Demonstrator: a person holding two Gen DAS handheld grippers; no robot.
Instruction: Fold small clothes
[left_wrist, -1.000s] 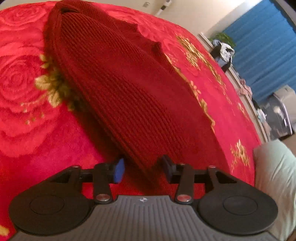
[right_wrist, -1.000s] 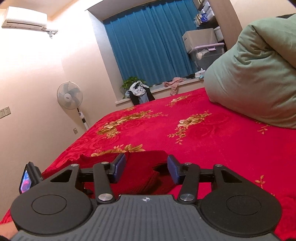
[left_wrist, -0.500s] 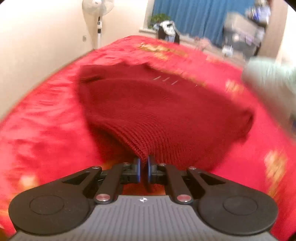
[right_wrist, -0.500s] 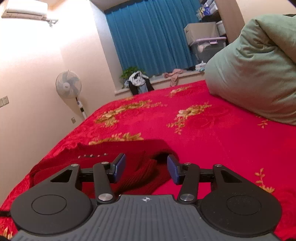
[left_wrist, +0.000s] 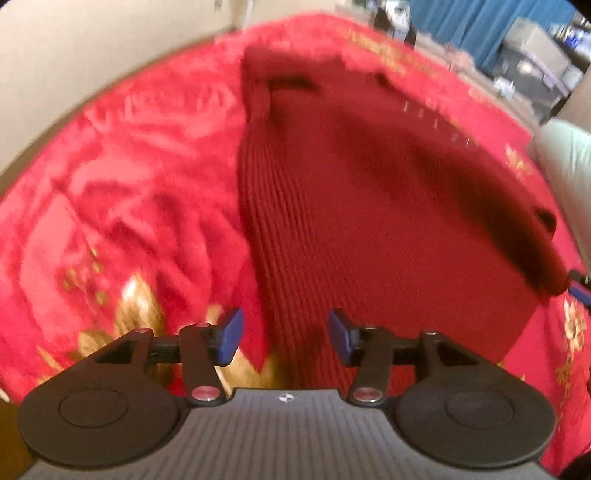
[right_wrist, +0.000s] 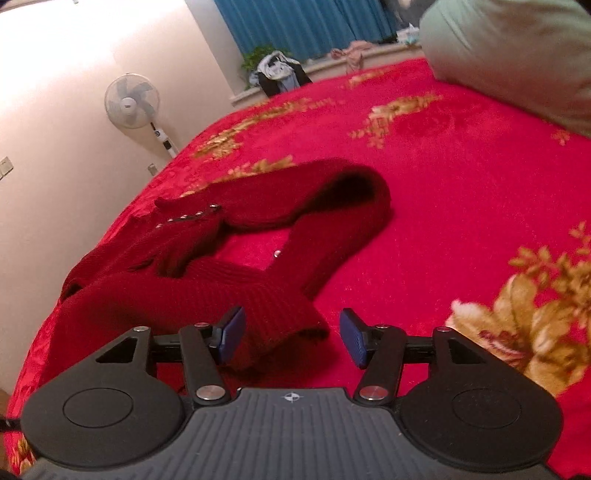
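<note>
A dark red ribbed knit cardigan (left_wrist: 362, 206) with small metal buttons lies on the red floral bedspread (left_wrist: 110, 206). In the left wrist view my left gripper (left_wrist: 284, 336) is open, its blue pads either side of the garment's near hem, holding nothing. In the right wrist view the cardigan (right_wrist: 229, 258) lies spread with a sleeve (right_wrist: 343, 210) curled to the right. My right gripper (right_wrist: 291, 336) is open just over the near corner of the knit, holding nothing.
A pale green pillow (right_wrist: 517, 55) lies at the bed's far right. A standing fan (right_wrist: 133, 99) is by the left wall. Blue curtains (right_wrist: 303, 22) and a clothes pile on the windowsill (right_wrist: 277, 74) are behind. The bed edge runs along the left.
My left gripper closed on the cardigan's hem, carried it, then opened and let go; the garment now lies flatter. My right gripper stayed open and tipped down towards the cardigan.
</note>
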